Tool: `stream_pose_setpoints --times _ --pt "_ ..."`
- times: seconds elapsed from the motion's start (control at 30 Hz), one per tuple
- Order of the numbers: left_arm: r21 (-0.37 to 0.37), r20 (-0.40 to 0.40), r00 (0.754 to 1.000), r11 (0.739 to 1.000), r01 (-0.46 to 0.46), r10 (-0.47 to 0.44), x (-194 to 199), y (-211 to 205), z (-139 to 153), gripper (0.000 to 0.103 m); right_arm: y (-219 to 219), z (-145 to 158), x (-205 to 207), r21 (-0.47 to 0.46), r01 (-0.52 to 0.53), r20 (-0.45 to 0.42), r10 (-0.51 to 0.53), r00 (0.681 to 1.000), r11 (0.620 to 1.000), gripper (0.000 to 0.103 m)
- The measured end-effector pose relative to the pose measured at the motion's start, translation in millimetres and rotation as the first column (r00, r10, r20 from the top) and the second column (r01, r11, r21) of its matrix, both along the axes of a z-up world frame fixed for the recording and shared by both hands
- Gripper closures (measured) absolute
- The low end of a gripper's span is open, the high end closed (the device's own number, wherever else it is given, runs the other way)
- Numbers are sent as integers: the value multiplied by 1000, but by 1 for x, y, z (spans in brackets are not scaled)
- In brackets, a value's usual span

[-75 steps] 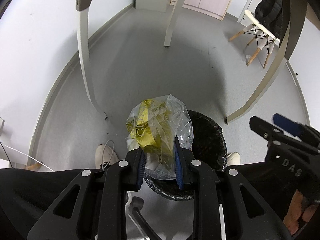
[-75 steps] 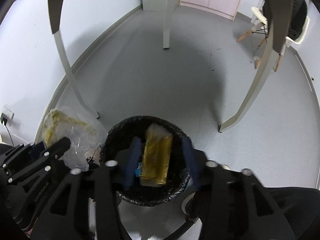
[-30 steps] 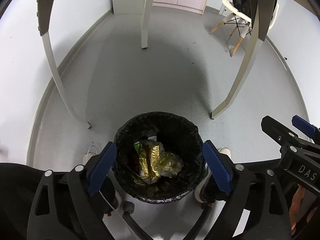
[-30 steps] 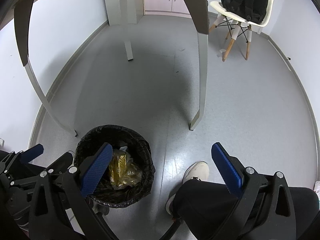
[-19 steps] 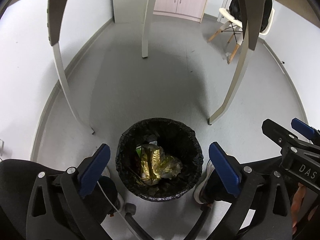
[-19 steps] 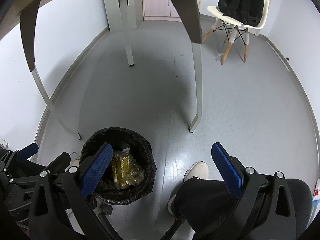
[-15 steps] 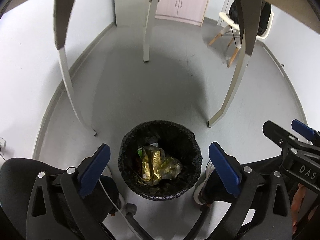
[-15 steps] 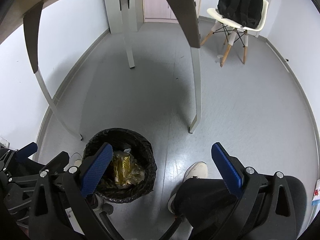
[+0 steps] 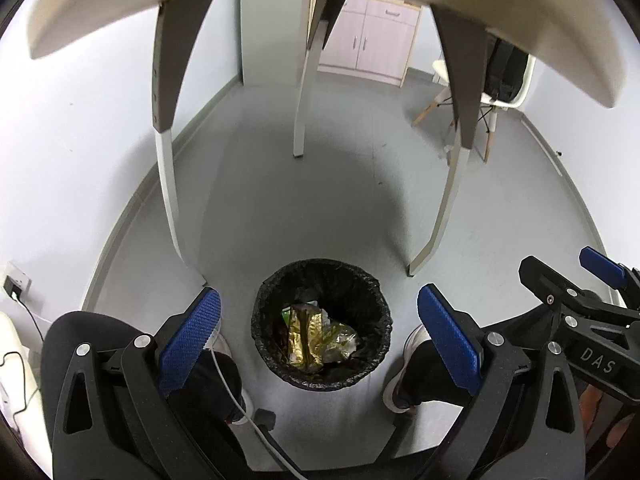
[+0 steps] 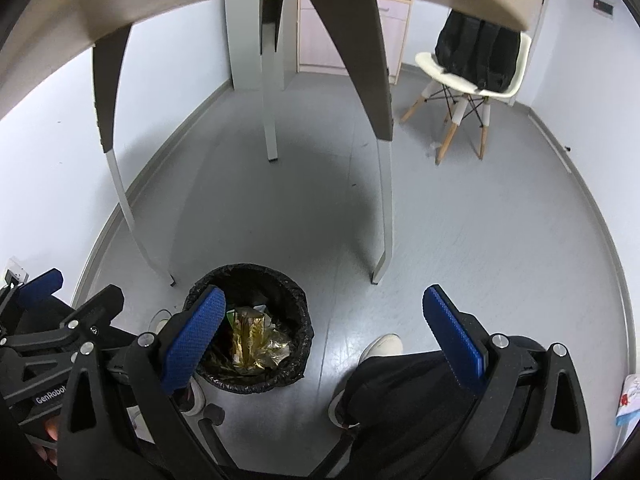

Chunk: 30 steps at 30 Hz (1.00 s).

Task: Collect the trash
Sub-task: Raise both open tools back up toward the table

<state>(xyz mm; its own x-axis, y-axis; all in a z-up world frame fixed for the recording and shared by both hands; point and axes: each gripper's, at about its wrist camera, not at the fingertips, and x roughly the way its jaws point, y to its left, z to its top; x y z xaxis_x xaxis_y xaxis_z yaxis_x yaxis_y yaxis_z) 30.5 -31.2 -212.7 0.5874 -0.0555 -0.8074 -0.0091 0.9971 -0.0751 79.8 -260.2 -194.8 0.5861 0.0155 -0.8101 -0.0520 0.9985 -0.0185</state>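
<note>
Both the left gripper [image 9: 318, 334] and right gripper [image 10: 324, 334] gaped wide with nothing between their pads. The gold wrapper [image 9: 306, 336] lay inside the black-lined bin [image 9: 380, 312] on the floor, between the person's 2 shoes

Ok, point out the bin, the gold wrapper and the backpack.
bin [image 9: 362, 280]: left wrist view, far rim.
gold wrapper [image 9: 304, 332]: left wrist view, its middle.
backpack [image 10: 478, 52]: right wrist view, front panel.

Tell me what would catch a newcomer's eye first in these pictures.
The black-lined trash bin on the grey floor, between the person's shoes, with crumpled gold foil wrappers inside. Above it the left gripper hangs open and empty, blue-padded fingers wide. Farther back, right of the table legs, a black backpack sits on a white chair.
</note>
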Motion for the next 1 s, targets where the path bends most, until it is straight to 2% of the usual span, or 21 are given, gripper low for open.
stream_pose_setpoints --times 0.5,1.0 --pt "-22 113 994 1000 14 -11 -47 -12 82 6 -21 80 -55 41 17 143 -23 989 999 8" --pt "-10 216 976 1000 0 2 -39 -10 173 6 -39 172 -65 66 27 288 -45 956 997 8"
